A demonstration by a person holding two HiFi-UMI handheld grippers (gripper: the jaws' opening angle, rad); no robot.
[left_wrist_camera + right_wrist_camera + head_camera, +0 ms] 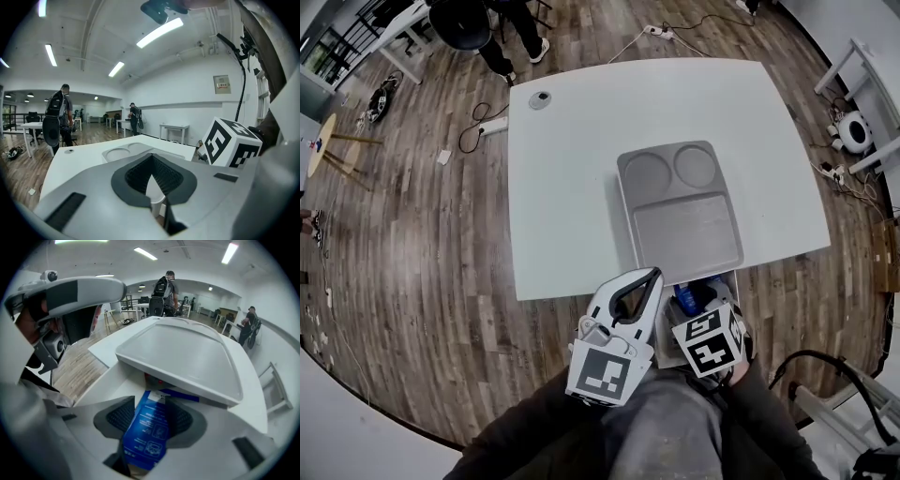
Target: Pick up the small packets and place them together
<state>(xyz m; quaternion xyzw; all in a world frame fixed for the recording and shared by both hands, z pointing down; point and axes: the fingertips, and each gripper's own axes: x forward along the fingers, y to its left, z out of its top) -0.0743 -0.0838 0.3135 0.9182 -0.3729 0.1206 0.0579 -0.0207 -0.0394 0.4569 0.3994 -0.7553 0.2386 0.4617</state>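
Right tongs [150,417] clamped on blue packet [143,441], low in white bin [110,380] below bench [572,187] edge; left tongs [151,172] pinched shut, empty. We judged best: hold grip firm, lift straight up, clear tray [187,357] lip before carrying over bench.

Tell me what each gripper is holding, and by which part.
The right gripper holds a blue packet, with its pads against the packet's two long edges. The left gripper is shut with nothing in it.
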